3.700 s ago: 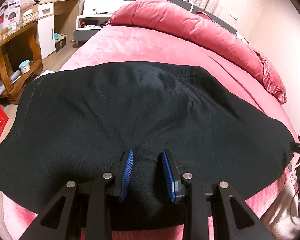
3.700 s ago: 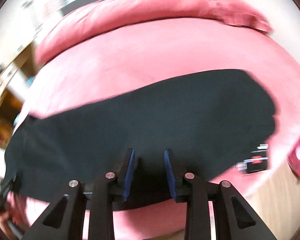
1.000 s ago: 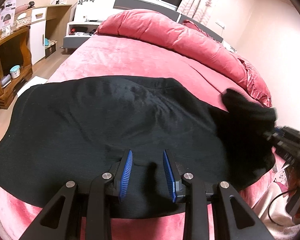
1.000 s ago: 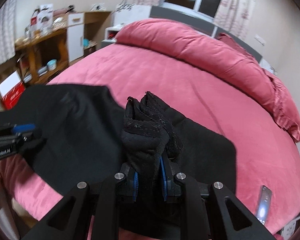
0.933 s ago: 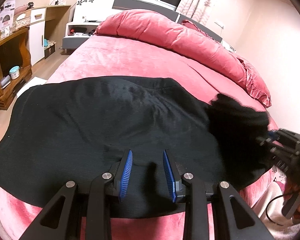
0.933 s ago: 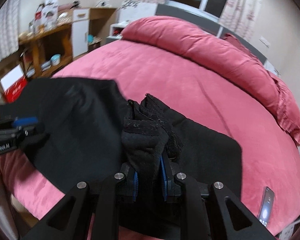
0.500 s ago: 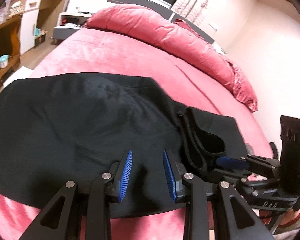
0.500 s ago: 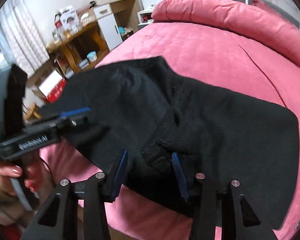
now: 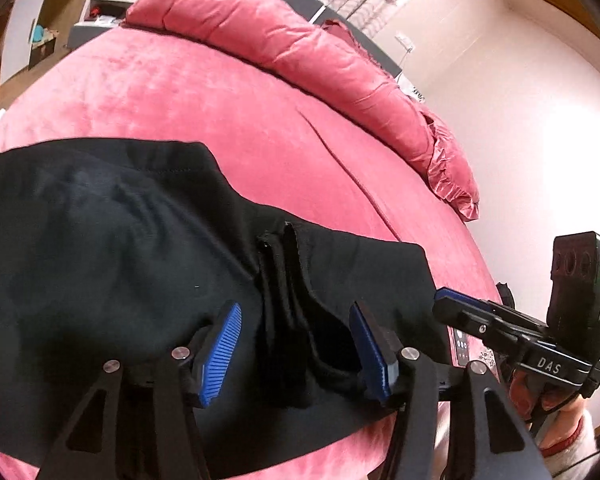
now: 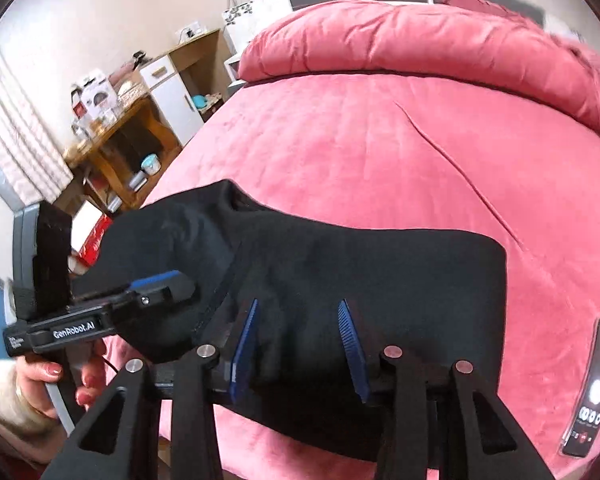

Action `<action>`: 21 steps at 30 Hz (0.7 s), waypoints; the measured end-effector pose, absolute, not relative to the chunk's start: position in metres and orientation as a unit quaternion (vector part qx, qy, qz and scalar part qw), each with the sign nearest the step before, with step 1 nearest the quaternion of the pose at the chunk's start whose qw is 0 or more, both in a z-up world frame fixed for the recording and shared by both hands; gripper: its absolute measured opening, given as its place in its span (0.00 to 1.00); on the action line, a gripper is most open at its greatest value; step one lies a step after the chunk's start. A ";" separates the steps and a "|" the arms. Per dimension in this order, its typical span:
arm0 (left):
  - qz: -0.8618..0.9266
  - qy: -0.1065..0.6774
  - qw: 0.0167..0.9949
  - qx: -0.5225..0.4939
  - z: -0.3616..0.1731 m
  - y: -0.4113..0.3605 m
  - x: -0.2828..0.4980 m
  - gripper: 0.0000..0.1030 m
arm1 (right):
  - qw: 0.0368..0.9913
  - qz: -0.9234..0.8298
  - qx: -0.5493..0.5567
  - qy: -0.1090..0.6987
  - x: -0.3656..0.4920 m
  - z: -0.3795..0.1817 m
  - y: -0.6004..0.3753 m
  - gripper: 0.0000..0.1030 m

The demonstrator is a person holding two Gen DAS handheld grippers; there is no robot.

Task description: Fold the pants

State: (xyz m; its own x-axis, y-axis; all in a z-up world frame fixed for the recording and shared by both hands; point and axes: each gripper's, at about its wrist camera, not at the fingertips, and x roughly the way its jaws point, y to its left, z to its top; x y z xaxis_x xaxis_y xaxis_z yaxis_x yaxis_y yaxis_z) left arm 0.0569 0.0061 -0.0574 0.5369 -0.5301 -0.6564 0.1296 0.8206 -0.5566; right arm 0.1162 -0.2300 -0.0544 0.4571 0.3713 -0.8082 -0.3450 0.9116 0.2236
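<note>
Black pants [image 9: 100, 248] lie on the red bed near its front edge, with their right end folded over onto the middle [image 10: 380, 280]. The folded end's hem [image 9: 288, 264] lies bunched in ridges. My left gripper [image 9: 296, 344] is open, its blue pads on either side of that hem, just above the cloth. My right gripper [image 10: 300, 340] is open and empty over the folded layer. Each gripper shows in the other's view, the left one [image 10: 156, 284] and the right one [image 9: 460, 304].
A rolled red duvet [image 9: 300, 48] lies along the far side of the bed [image 10: 380, 152]. A phone [image 10: 592, 392] lies on the bed at the right. Wooden shelves with clutter [image 10: 116, 136] and a white cabinet stand on the left.
My right gripper carried the pants' right end over to the left, laid it on the middle and let go. My left gripper has opened wider and shifted right to the folded hem.
</note>
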 end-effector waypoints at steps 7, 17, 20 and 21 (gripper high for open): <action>-0.208 0.480 0.813 -0.256 -0.076 -0.019 0.080 0.63 | 0.849 0.134 -0.048 0.509 0.138 -0.083 -0.239 0.31; -0.207 0.529 0.793 -0.222 -0.100 -0.043 0.083 0.19 | 0.862 0.102 -0.073 0.492 0.137 -0.094 -0.248 0.31; -0.217 0.512 0.798 -0.231 -0.090 -0.039 0.076 0.15 | 0.855 0.103 -0.077 0.503 0.140 -0.100 -0.251 0.28; -0.222 0.505 0.799 -0.239 -0.083 -0.035 0.073 0.14 | 0.853 0.103 -0.082 0.505 0.141 -0.102 -0.250 0.28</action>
